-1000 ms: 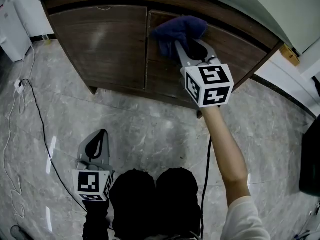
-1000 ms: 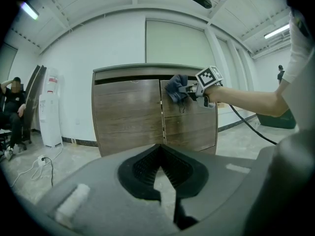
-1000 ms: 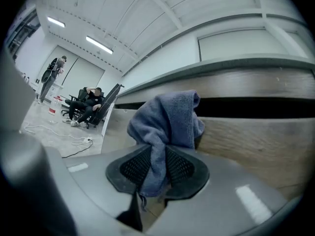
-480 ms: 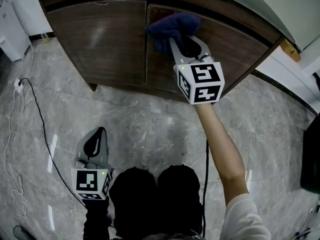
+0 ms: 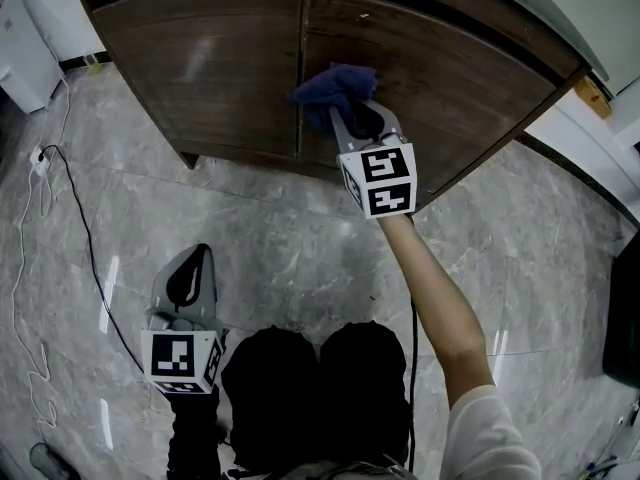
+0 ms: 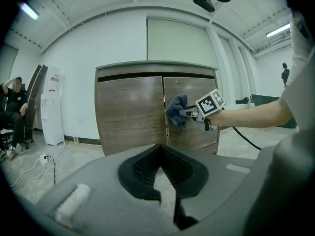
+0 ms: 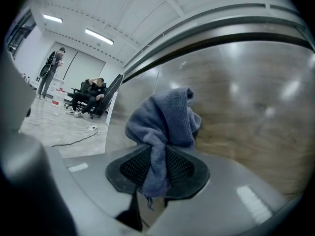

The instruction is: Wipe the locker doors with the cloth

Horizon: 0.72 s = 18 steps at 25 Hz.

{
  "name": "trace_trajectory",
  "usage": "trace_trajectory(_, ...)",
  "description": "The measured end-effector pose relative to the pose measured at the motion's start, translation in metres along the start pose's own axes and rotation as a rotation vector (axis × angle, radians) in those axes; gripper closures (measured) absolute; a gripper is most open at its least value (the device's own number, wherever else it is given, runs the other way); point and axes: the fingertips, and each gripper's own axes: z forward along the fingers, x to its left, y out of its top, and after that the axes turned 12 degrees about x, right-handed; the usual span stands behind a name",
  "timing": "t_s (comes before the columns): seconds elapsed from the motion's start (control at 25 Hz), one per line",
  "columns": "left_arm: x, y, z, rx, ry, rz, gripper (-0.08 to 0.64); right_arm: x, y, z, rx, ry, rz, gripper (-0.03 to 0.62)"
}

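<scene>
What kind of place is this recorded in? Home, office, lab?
Probably an office or lab workroom, not a home: ceiling strip lights, a water dispenser by the white wall, a seated person in the background, and a stone-look floor around the wooden locker.

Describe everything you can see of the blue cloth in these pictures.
The blue cloth looks like soft, towel-like fabric, dark blue, bunched into a crumpled wad rather than spread flat. One fold hangs down between the jaws of the right gripper, which are closed on it, and the bulk bulges out past the fingertips. It appears pressed against the right locker door, about mid-height, close beside the seam between the two doors. Nothing else touches it.
</scene>
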Motion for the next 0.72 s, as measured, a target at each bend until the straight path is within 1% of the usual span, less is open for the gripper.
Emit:
trace_trajectory(0.16,0.003,-0.004,0.001,0.007,0.007,-0.002,0.560,0.015,-0.035,0.016,0.042,0.013,-0.026,0.500)
trace_trajectory(0.28,0.004,-0.005,0.003,0.013,0.010,-0.005,0.560,0.023,-0.047,0.023,0.051,0.023,-0.034,0.502)
trace_trajectory(0.52,0.007,-0.009,0.005,0.025,0.013,-0.010,0.560,0.037,-0.076,0.037,0.100,0.054,-0.015,0.502)
trace_trajectory(0.72,0.009,-0.010,0.008,0.027,0.018,-0.011,0.560,0.048,-0.118,0.056,0.181,0.095,0.035,0.502)
